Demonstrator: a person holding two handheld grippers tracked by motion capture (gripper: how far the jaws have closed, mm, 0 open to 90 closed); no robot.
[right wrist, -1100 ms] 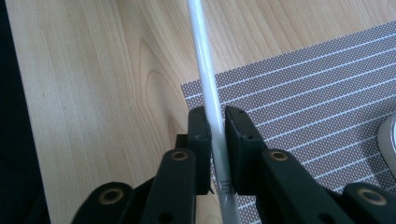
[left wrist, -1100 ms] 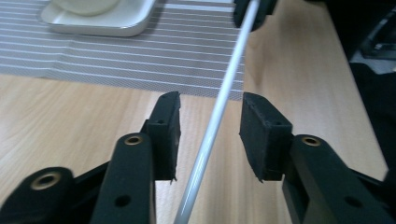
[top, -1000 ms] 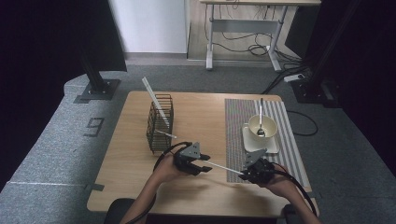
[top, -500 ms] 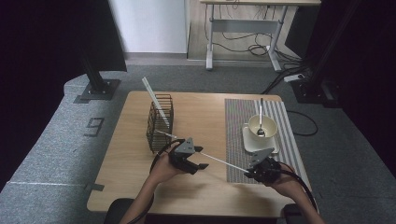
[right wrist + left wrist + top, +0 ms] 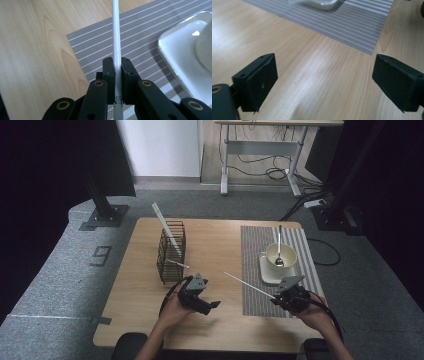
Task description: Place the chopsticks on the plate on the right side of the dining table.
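My right gripper (image 5: 276, 301) (image 5: 118, 67) is shut on one end of a thin white stick (image 5: 250, 285) (image 5: 115, 30). The stick slants up and to the left over the edge of the striped placemat (image 5: 255, 265). Left of it, my left gripper (image 5: 214, 305) (image 5: 324, 77) hovers low over bare wood. Its jaws have just been opening and now stand wide apart with nothing between them. A black wire basket (image 5: 171, 252) at the left holds another long white stick (image 5: 164, 224) leaning up out of it.
On the placemat stands a cream bowl (image 5: 287, 252) with a spoon (image 5: 279, 245) in it, set on a white square plate (image 5: 270, 274). The wooden table (image 5: 220, 240) has open wood between basket and placemat. Dark stands and a desk lie beyond.
The left gripper let go of the white stick, opened, and drew back to the left. The right gripper carried the stick a little to the right.
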